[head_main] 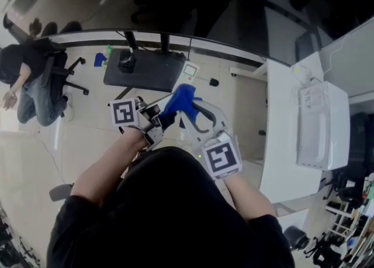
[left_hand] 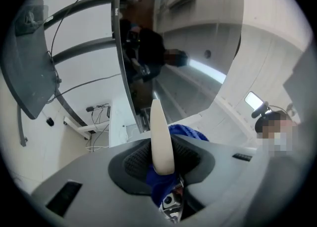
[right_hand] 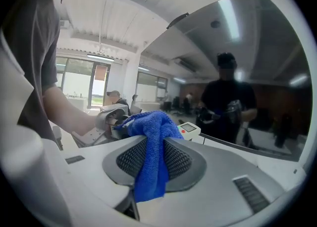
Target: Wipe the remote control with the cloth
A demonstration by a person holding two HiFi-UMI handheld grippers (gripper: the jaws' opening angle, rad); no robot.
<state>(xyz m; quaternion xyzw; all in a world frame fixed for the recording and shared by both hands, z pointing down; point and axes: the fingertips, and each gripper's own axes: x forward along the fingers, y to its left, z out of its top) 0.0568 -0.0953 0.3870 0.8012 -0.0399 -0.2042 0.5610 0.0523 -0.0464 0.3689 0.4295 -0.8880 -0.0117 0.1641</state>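
Observation:
My right gripper (head_main: 186, 109) (right_hand: 153, 159) is shut on a blue cloth (head_main: 181, 97) (right_hand: 151, 122); the cloth bunches above its jaws and hangs down between them. My left gripper (head_main: 156, 122) (left_hand: 162, 159) is shut on a slim cream-white thing (left_hand: 159, 127), seemingly the remote control seen edge-on, standing up between the pads. Both grippers are held close together in front of the person's chest. The cloth (left_hand: 190, 133) lies against the far side of the remote and also shows below it. In the right gripper view the cloth's bunched end touches the left gripper (right_hand: 101, 122).
A big dark glossy screen (head_main: 204, 4) stands ahead on a dark base (head_main: 143, 71). A white device with a small display (head_main: 190, 70) (right_hand: 189, 129) lies by it. A white table (head_main: 280, 144) with a white box (head_main: 321, 124) is at right. A seated person (head_main: 29, 80) is far left.

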